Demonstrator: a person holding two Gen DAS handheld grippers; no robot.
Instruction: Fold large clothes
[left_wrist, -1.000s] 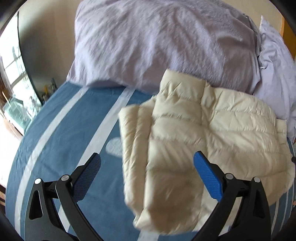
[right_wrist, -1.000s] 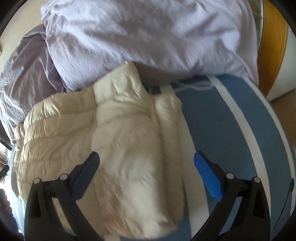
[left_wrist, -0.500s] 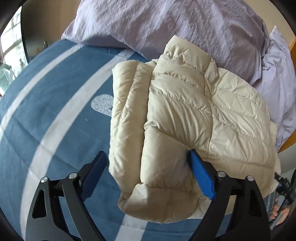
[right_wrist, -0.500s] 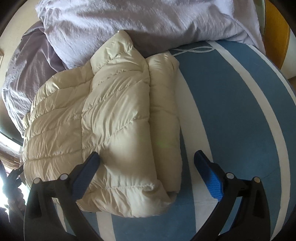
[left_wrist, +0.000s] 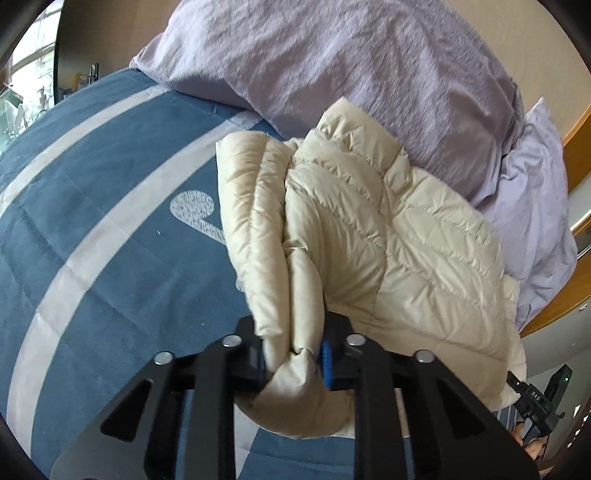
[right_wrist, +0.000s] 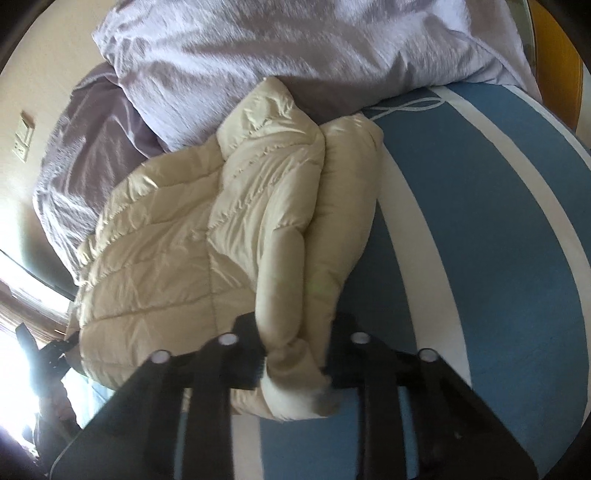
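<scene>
A cream quilted puffer jacket (left_wrist: 388, 236) lies folded lengthwise on a blue bed cover, its collar toward the pillows. It also shows in the right wrist view (right_wrist: 207, 236). My left gripper (left_wrist: 293, 363) is shut on the near hem at the jacket's left folded edge, fabric bunched between the blue pads. My right gripper (right_wrist: 295, 362) is shut on the near hem at the jacket's right folded edge. The fingertips of both grippers are partly hidden by the fabric.
The blue bed cover (left_wrist: 92, 229) has wide white stripes (right_wrist: 424, 258). Lilac pillows (left_wrist: 351, 62) lie right behind the jacket's collar, also seen in the right wrist view (right_wrist: 295, 44). A wooden bed frame (left_wrist: 576, 147) runs along the right. The other gripper (left_wrist: 535, 398) shows at lower right.
Both grippers moved forward and down onto the jacket's near hem and closed on it. They were open above the jacket half a second ago.
</scene>
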